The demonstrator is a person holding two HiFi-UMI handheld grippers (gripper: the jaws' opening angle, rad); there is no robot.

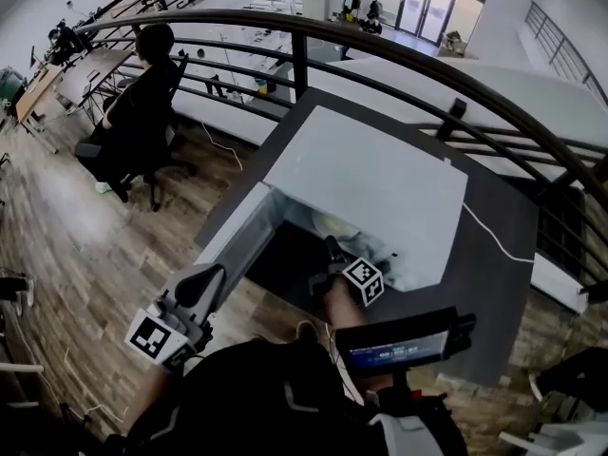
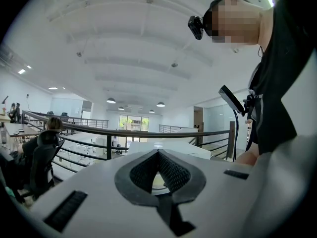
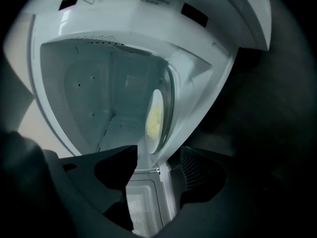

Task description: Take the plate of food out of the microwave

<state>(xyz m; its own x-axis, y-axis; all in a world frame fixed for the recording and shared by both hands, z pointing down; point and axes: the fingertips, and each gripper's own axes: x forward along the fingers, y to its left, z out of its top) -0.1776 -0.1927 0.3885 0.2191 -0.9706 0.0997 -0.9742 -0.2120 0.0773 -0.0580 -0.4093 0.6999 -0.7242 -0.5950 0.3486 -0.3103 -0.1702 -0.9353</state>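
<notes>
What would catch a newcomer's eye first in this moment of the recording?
The white microwave on the dark table beside the railing stands open, with a plate of yellowish food inside its cavity. The right gripper is at the opening with its jaws apart, not yet on the plate. The left gripper is low at the person's left, jaws together and empty.

In the head view we see only a sliver of the plate (image 1: 334, 224) under the microwave (image 1: 380, 188) roof; its yellow food (image 3: 154, 120) is too blurred for us to name.
</notes>
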